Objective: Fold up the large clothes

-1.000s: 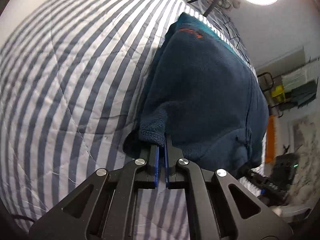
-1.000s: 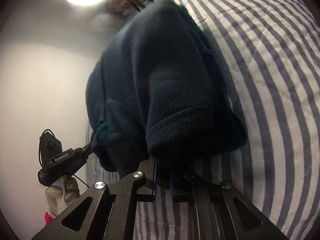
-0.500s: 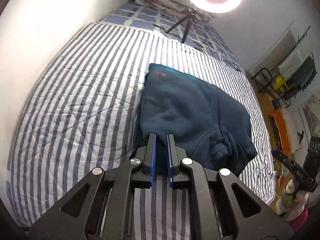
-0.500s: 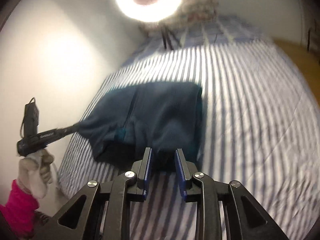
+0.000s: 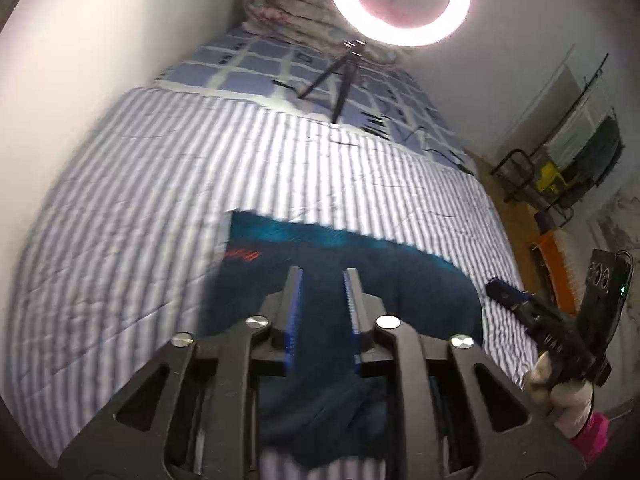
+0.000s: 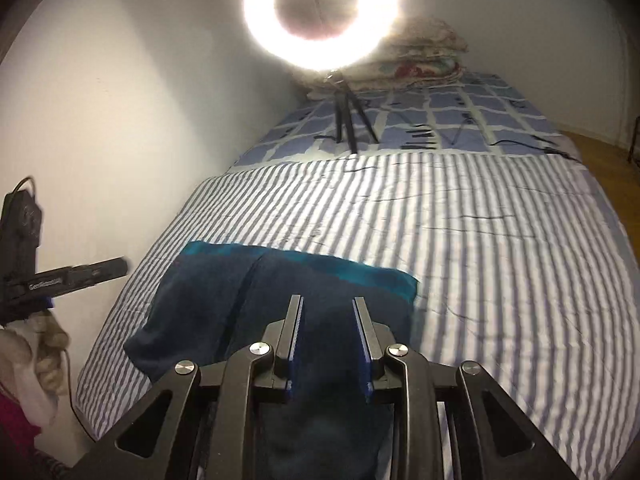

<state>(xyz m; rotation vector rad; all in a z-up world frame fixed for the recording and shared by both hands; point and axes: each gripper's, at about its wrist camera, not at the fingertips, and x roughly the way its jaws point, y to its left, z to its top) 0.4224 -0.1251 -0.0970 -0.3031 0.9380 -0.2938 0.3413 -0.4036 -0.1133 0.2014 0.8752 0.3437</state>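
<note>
1. Striped bedding (image 6: 460, 240) covers the near part of the bed you are working over; its grey and white bands run up to a white wall on the left of the right wrist view.
2. Your left gripper (image 5: 322, 276) hangs above the garment with its blue pads parted and the jaws opening; nothing is between them, only the fabric lying below.
3. Your right gripper (image 6: 327, 304) likewise stands over the cloth with a clear gap between its pads, gripping nothing.
4. The dark blue fleece (image 6: 248, 300) lies folded flat on the striped cover, near the bed's front edge. A teal band runs along its far edge, and the left wrist view shows a small orange mark (image 5: 242, 255) near its far left corner, though that view is blurred.
5. In the right wrist view, your left hand (image 6: 44, 336) in a pale glove holds the other tool at the picture's left edge, off the side of the bed; the left wrist view shows your right hand (image 5: 560, 384) the same way at the lower right.
6. Beyond the stripes lies a blue checked sheet (image 6: 460, 112), with a small black tripod (image 6: 348, 116) standing on it and cables trailing across.
7. A lit ring light (image 6: 320, 12) tops the tripod, and folded floral quilts (image 6: 420, 56) are stacked at the head of the bed.
8. Off the right side in the left wrist view, a metal rack (image 5: 576, 160) stands on the wooden floor.
</note>
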